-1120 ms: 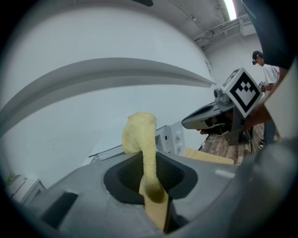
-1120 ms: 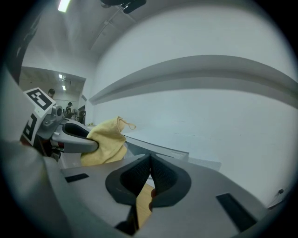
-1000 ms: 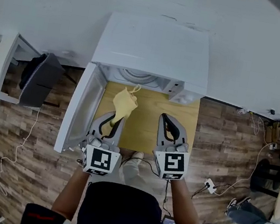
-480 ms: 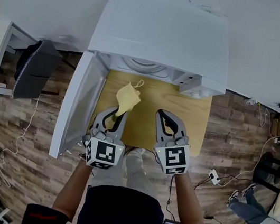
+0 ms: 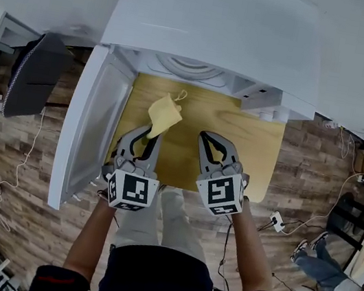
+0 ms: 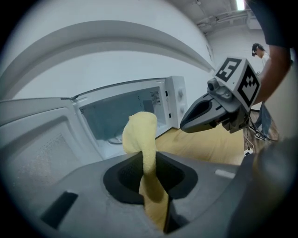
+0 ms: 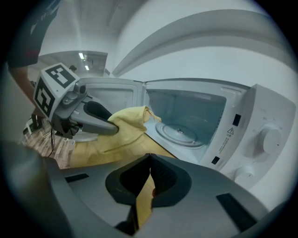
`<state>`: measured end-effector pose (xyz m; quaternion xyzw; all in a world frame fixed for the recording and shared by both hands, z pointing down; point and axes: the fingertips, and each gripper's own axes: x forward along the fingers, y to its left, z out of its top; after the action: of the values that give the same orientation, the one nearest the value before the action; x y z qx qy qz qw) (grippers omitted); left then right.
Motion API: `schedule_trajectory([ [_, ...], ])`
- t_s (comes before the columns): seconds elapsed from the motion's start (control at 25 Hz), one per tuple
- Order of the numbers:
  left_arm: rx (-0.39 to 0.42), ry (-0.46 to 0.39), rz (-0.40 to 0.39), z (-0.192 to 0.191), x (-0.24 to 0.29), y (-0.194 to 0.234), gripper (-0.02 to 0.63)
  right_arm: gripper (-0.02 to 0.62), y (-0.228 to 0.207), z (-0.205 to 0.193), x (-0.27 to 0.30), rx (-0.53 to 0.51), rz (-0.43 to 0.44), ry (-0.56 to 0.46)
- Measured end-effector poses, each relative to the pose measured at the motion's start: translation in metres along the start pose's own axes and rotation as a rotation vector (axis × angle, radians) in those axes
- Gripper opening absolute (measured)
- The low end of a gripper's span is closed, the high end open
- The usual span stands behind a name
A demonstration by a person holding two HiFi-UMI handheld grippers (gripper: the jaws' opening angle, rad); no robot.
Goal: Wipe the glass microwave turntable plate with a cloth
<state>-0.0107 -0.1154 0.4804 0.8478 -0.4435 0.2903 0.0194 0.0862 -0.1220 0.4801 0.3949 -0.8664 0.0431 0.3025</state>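
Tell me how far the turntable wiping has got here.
Done: white microwave door open, yellow cloth clamped in the left hand-held gripper. In hand: cloth held before the opening. Left: the round glass turntable plate sits inside, untouched; all wiping remains. The right hand-held gripper is shut, empty.

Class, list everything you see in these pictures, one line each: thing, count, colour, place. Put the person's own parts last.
microwave: one, white, on the table, door open.
turntable plate: one, clear glass, inside the microwave.
table: one, light wood, under the microwave.
cloth: one, yellow, over the table.
floor: one, brown planks, around the table.
left gripper: one, grey, shut on the cloth.
right gripper: one, grey, shut, empty.
arms: two, bare, behind the grippers.
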Motion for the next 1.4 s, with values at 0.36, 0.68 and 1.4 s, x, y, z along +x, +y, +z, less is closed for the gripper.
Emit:
schedule_trajectory([
  [0.36, 0.020, -0.009, 0.017, -0.013, 0.014, 0.001, 0.069, 0.012, -0.006, -0.028, 0.035, -0.241, 0.053, 0.118],
  [0.68, 0.055, -0.016, 0.024, -0.022, 0.024, 0.006, 0.069, 0.019, -0.015, -0.041, 0.074, -0.378, 0.074, 0.204],
  [1.4, 0.063, -0.019, 0.058, -0.038, 0.030, 0.014, 0.069, 0.270, -0.043, -0.027, 0.109, -0.639, 0.044, 0.294],
])
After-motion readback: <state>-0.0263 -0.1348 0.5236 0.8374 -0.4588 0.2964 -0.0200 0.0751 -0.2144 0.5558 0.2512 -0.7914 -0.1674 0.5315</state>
